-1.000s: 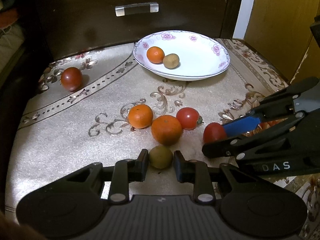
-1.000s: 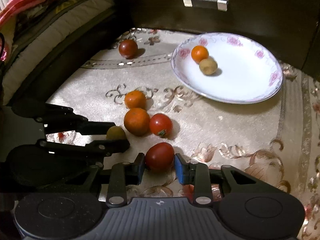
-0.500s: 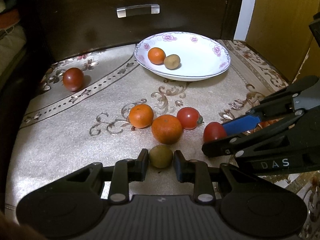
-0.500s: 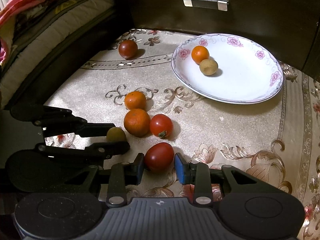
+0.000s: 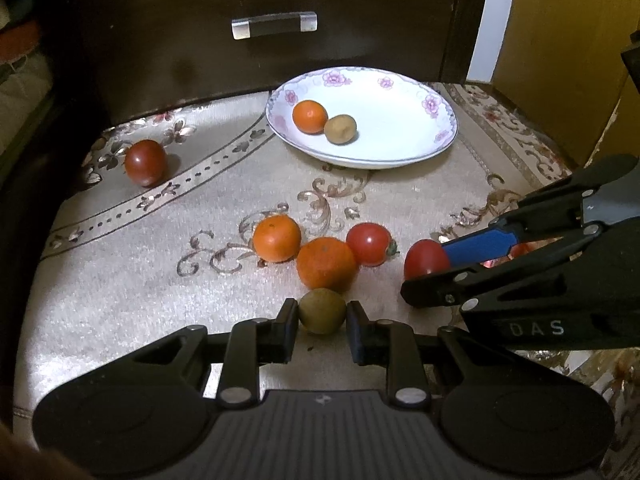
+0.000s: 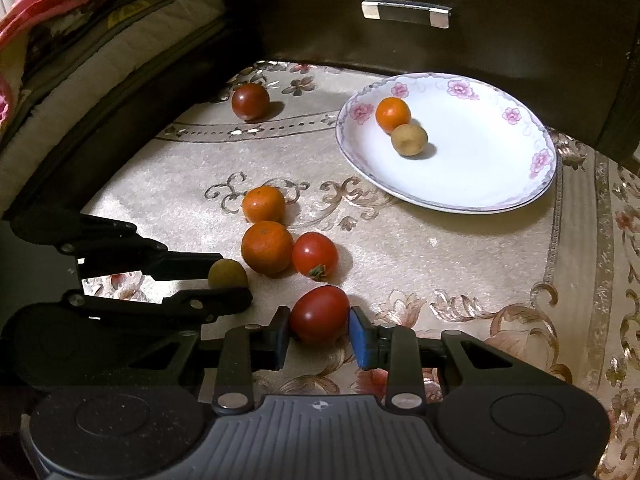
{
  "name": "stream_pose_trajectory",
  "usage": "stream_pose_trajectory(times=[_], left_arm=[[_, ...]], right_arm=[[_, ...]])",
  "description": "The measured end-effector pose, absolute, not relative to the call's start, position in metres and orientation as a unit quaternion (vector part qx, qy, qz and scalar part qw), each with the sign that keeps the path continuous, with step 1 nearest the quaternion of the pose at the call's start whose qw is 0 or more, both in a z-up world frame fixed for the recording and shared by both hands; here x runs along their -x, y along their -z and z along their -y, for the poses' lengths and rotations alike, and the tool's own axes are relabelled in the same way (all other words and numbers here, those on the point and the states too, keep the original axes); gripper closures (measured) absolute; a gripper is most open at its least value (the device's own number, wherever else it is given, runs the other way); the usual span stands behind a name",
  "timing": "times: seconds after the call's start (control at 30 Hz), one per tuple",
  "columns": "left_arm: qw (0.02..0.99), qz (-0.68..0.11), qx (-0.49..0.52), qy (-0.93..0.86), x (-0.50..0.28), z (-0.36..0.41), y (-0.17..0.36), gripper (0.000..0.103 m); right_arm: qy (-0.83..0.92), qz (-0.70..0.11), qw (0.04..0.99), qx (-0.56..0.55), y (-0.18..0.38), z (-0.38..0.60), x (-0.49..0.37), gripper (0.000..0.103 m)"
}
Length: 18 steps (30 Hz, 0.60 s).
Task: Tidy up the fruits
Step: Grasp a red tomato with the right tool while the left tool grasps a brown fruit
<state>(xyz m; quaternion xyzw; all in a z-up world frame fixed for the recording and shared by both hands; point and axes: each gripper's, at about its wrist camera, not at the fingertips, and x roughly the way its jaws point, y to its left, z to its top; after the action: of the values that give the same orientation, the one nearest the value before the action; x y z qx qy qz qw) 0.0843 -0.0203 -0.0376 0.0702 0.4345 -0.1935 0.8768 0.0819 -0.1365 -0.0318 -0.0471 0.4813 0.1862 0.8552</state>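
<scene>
Olive-green fruit and red tomato both gripped, both on the cloth.
Left gripper (image 5: 322, 314) was clamped on the small green fruit (image 5: 322, 311), right gripper (image 6: 319, 318) on the tomato (image 6: 319, 313); next move, in my view: lift both clear and carry to the floral plate (image 6: 492, 184), already holding 2.

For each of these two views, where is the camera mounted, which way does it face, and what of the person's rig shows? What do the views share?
Left wrist: sits on the left gripper, looking forward and down over the patterned cloth toward the plate; its fingers clamp a greenish-brown fruit; the right gripper enters from the right.
Right wrist: sits on the right gripper, facing likewise; its fingers clamp a red tomato; the left gripper enters from the left.
Shared: plate, an orange and a brown fruit in it, loose oranges and tomatoes, drawer handle.
</scene>
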Motion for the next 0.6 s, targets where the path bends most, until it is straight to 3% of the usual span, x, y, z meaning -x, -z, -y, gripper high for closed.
stream_pose_trajectory(times=[0.6], left_arm=[[0.885, -0.419, -0.063, 0.192, -0.091, 0.021, 0.022, 0.071]], right_arm=[[-0.178, -0.467, 0.865, 0.040, 0.020, 0.142, -0.083, 0.076]])
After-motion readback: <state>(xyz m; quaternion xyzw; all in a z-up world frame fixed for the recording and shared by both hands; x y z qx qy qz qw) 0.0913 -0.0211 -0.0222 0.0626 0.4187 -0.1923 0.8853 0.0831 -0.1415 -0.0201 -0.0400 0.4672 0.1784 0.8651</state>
